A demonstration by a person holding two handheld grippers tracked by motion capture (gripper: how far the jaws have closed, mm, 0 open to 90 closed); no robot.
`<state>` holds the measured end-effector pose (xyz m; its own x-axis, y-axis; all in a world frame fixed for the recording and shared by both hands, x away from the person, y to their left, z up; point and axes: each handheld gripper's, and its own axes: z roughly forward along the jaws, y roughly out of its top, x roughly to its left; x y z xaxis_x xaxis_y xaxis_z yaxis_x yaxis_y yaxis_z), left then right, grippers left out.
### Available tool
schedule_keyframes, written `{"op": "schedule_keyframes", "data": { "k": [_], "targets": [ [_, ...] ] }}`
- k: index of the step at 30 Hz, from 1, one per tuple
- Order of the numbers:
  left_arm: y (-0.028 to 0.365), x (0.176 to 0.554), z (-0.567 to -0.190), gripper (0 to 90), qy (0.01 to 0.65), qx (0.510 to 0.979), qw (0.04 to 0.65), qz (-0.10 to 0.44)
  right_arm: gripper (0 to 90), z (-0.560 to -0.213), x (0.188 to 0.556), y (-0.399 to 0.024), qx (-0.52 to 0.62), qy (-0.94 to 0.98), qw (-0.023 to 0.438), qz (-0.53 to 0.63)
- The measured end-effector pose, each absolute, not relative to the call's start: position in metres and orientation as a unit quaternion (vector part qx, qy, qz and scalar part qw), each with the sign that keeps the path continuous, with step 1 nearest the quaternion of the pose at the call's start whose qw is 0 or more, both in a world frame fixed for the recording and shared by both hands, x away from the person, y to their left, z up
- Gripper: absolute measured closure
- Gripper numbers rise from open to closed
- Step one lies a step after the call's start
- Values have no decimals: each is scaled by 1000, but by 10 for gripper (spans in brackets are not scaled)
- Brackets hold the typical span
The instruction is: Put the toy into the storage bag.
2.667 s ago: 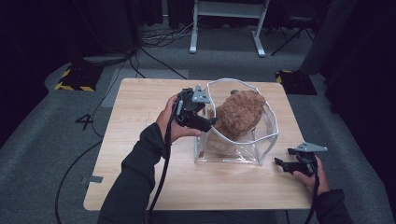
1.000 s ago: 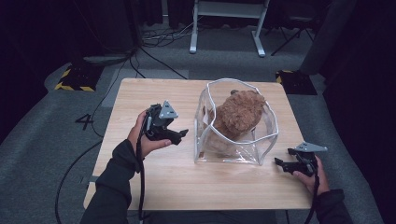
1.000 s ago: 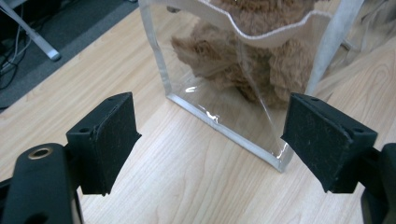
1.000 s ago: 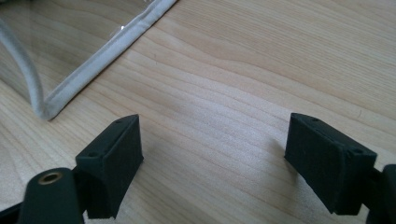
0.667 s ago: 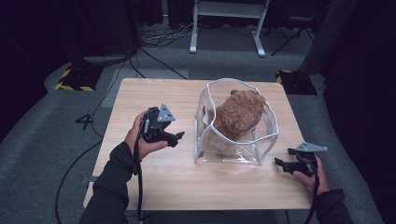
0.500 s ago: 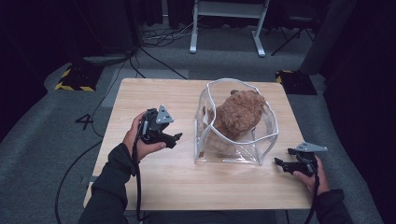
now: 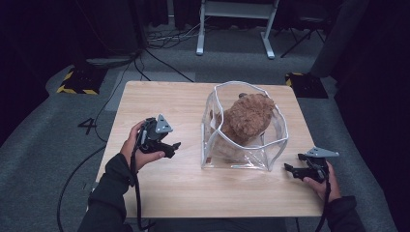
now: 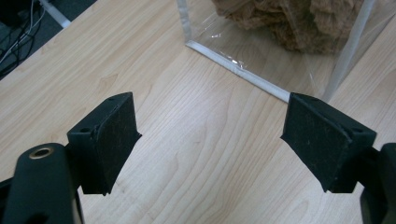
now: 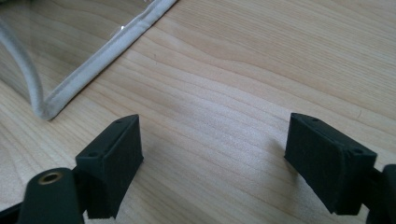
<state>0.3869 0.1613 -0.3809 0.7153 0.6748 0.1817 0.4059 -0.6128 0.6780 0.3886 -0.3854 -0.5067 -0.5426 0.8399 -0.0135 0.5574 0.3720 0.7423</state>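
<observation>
Nearest the tabletop's [image 7: 193,193] front edge, the right gripper [image 7: 289,169] sits low by the front right corner, its jaws spread wide with nothing between them, pointing at the clear bag [image 7: 275,145] from just beside the bag's right side. In the right gripper view bare wood lies between the jaws, and the bag's white-taped bottom corner [image 9: 46,111] is close ahead but apart from them.

A little farther in, on the left half, the left gripper [image 7: 175,146] is held in the person's left hand [image 7: 136,150], jaws likewise wide and empty, aimed toward the bag's left wall. In the left gripper view the taped bottom edge [image 8: 233,70] runs across ahead of the jaws, with a strip of bare wood between.

The bag stands upright right of the tabletop's centre, its mouth open at the top, and the brown plush toy [image 7: 249,116] sits inside, leaning toward the far side.

The front strip along the near edge and the whole left part up to the far left corner are bare wood; the bag's right side stands near the right edge, leaving only a narrow margin there.
</observation>
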Motion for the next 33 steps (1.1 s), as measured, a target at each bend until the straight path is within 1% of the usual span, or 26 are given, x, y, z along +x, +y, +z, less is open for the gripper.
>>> {"op": "schedule_keyframes", "data": {
  "k": [10,14,29,33],
  "targets": [
    [174,384,-395,183,325,872,296,216,188,-507,389,-385,435,804,200,354],
    [178,384,-405,171,332,874,286,213,188,-507,389,-385,434,804,200,354],
    [191,378,-438,171,340,882,261,198,188,-507,389,-385,435,804,200,354],
    [195,376,-448,172,348,878,264,198,188,-507,389,-385,434,804,200,354]
  ]
}}
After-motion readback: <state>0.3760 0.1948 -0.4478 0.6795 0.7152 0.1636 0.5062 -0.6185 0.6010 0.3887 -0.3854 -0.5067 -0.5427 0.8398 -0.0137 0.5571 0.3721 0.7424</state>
